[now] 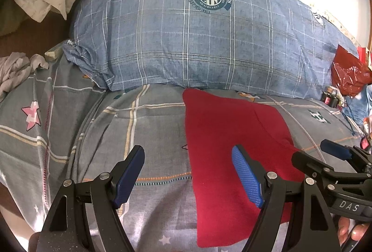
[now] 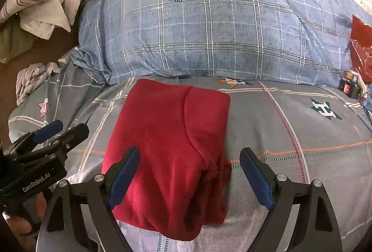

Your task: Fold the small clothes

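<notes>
Two grippers over a bed, both with jaws spread wide and gripping nothing. Left gripper [image 1: 188, 176] above the grey checked bedspread [image 1: 69, 135], one blue pad over bare bedspread, the other over the left margin of the red garment [image 1: 232, 135]. Right gripper [image 2: 189, 178] straddling the near end of the same red garment [image 2: 172, 147], pads clear of the cloth on both sides. Red garment lying folded into a rough rectangle on the bedspread [image 2: 302, 135], near the middle of the bed, its far edge just short of the blue plaid pillow [image 2: 209, 31]. Crumpled white cloth [image 2: 30, 82] at the left edge of the bed. Red plastic bag [image 2: 360, 49] at the right edge, beside the pillow. Part of a hand [image 1: 351, 231] visible under the right gripper's body.
</notes>
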`<state>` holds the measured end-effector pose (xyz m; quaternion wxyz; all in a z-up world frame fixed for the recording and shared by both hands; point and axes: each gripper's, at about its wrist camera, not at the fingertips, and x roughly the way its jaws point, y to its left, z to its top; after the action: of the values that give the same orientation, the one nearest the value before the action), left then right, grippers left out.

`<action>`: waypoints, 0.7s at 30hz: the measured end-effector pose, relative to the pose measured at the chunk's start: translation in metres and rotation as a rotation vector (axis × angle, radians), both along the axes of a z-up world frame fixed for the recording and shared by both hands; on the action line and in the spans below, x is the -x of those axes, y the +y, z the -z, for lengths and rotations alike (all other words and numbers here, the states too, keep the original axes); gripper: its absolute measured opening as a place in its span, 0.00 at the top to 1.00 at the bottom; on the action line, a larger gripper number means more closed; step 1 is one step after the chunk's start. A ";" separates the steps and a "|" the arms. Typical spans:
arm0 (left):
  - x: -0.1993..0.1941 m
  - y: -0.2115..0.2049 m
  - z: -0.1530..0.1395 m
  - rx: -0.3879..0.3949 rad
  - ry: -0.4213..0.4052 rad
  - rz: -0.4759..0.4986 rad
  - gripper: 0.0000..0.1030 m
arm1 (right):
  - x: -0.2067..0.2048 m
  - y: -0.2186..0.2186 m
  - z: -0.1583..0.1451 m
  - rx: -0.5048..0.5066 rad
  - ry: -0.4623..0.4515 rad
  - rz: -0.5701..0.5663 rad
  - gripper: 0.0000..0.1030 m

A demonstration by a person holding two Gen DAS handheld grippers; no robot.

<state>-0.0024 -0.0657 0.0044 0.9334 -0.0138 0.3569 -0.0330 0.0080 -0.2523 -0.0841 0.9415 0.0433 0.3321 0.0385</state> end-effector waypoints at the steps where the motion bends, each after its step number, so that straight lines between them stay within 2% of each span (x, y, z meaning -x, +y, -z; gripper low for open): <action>1: -0.001 0.000 0.001 0.001 0.004 0.000 0.25 | 0.000 0.000 0.000 0.000 0.000 -0.002 0.14; 21: -0.008 -0.003 0.008 -0.001 0.013 -0.005 0.25 | -0.006 0.002 0.008 -0.009 0.021 0.001 0.14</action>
<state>0.0058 -0.0691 -0.0033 0.9312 -0.0145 0.3631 -0.0301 0.0141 -0.2500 -0.0922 0.9378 0.0483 0.3415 0.0391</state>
